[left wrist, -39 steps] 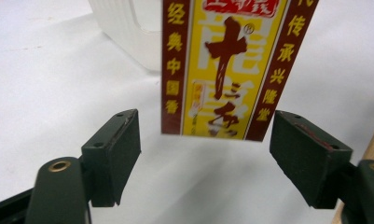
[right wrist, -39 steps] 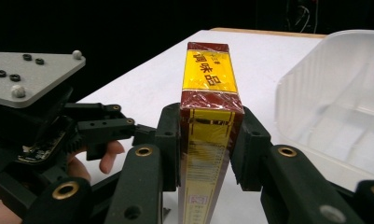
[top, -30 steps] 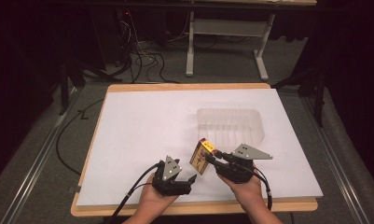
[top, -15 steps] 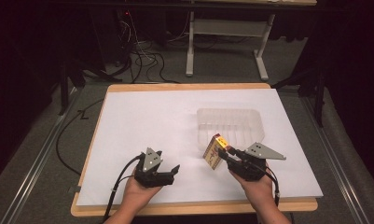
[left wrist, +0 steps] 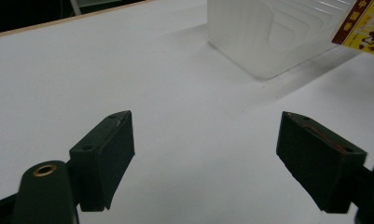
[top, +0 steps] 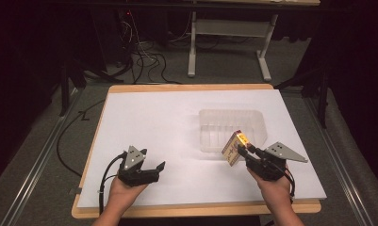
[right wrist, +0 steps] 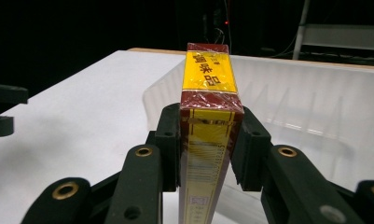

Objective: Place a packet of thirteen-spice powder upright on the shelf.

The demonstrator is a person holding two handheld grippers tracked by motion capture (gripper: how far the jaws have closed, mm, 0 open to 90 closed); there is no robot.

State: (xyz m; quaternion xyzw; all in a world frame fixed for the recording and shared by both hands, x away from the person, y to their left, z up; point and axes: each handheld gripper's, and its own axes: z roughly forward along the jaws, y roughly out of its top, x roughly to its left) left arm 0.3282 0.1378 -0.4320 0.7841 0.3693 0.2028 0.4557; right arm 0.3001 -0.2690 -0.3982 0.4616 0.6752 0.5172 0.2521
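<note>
1. One small red-and-yellow printed cardboard box [top: 233, 148] is in play. It is pinched on its two narrow sides by the right tool [right wrist: 206, 144], which holds it tilted at the near edge of the tub, its top leaning over the rim.
2. One clear ribbed plastic tub [top: 232, 128] stands on the right half of the bench, just beyond the box.
3. Two tools are in use, one in each hand. The left tool [top: 154, 168] has its jaws spread wide with nothing between them, and hangs over bare white surface, well apart from the tub.
4. Against the earlier pictures, the two hands have drawn apart: the left tool has gone toward the left near corner, and the right tool has carried the box rightward and closer to the tub.
5. The tub has kept its place.
6. The bench is a wooden board [top: 191, 210] covered by one white sheet [top: 158, 122].
7. The room is dark, with grey floor, black cables [top: 144, 59] beyond the bench and one grey metal frame [top: 229, 33] at the back.
</note>
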